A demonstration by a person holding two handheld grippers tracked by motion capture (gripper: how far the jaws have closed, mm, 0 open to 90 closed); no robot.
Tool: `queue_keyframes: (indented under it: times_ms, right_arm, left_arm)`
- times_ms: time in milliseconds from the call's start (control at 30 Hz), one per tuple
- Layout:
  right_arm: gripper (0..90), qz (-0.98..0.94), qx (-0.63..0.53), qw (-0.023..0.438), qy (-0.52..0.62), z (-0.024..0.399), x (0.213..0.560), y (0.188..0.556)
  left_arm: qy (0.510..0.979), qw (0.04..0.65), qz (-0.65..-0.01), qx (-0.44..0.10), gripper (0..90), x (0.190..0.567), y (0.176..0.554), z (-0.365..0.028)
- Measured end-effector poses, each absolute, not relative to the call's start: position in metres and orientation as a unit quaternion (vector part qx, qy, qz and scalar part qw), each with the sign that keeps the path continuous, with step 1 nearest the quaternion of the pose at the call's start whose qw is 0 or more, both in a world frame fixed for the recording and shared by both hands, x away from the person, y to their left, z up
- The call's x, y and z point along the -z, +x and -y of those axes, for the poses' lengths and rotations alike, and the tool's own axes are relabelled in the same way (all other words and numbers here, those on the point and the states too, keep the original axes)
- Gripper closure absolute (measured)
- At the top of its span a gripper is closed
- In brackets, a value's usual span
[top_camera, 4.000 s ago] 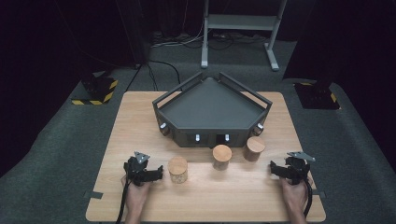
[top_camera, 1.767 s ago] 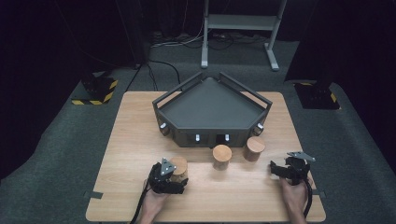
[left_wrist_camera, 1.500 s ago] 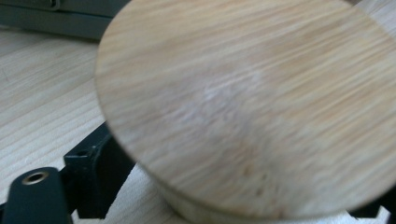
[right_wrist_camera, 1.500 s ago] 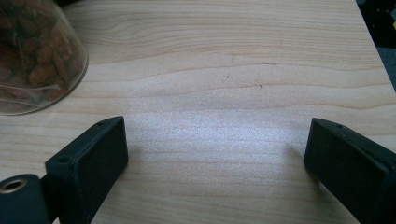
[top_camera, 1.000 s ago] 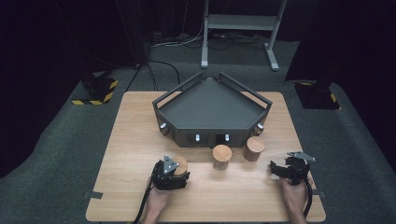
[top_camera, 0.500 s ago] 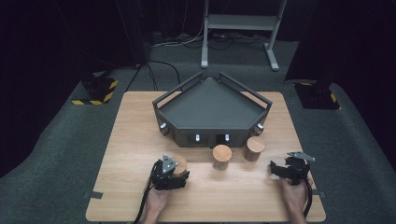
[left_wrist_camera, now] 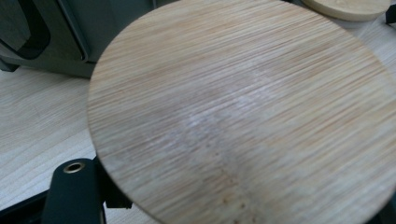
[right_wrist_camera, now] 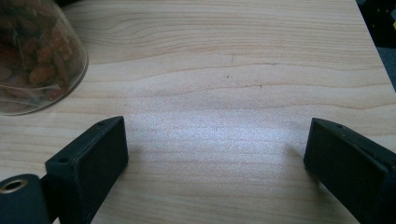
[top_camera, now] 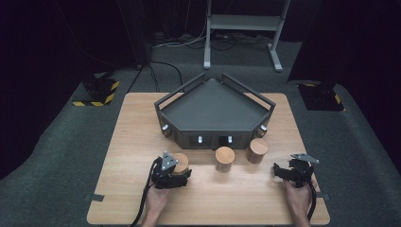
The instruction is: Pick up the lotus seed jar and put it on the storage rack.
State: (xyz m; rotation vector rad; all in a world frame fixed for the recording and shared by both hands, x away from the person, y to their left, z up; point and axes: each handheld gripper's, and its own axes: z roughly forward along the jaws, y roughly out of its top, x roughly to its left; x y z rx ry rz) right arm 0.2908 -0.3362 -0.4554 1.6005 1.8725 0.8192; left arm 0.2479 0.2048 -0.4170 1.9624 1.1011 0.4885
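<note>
Three glass jars with round bamboo lids stand in a row on the wooden table [top_camera: 132, 142], in front of a dark five-sided tray [top_camera: 213, 113]. My left gripper [top_camera: 177, 175] is shut on the left jar [top_camera: 180, 162]. That jar's lid [left_wrist_camera: 243, 112] looms large and close in the left gripper view. I cannot tell whether it still rests on the table. The middle jar [top_camera: 224, 158] and the right jar [top_camera: 258, 150] stand free. My right gripper [top_camera: 283, 171] rests near the table's front right, open, with bare wood between its jaws [right_wrist_camera: 217, 158].
In the right gripper view a jar with brown dried contents [right_wrist_camera: 37, 56] stands just left of the jaws. The tray's front wall [left_wrist_camera: 60, 42] is close behind the held jar, and another lid [left_wrist_camera: 345, 7] lies farther off. Dark carpet surrounds the table.
My left gripper came in from the left and closed around the left jar, then shifted only slightly. The right gripper has stayed where it was.
</note>
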Motion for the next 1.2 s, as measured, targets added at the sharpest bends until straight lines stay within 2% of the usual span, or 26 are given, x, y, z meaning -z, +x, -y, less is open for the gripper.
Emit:
queue_keyframes:
  times_ms: [567,1200]
  right_arm:
    - [5.9,-0.695,-0.304,0.269,0.594,0.336,0.455,0.291]
    - [5.8,-0.695,-0.304,0.269,0.594,0.336,0.455,0.291]
  left_arm:
    - [0.785,0.406,-0.439,-0.162,25.5,0.384,0.268,-0.21]
    - [0.781,0.427,-0.43,-0.151,25.4,0.335,0.296,-0.214]
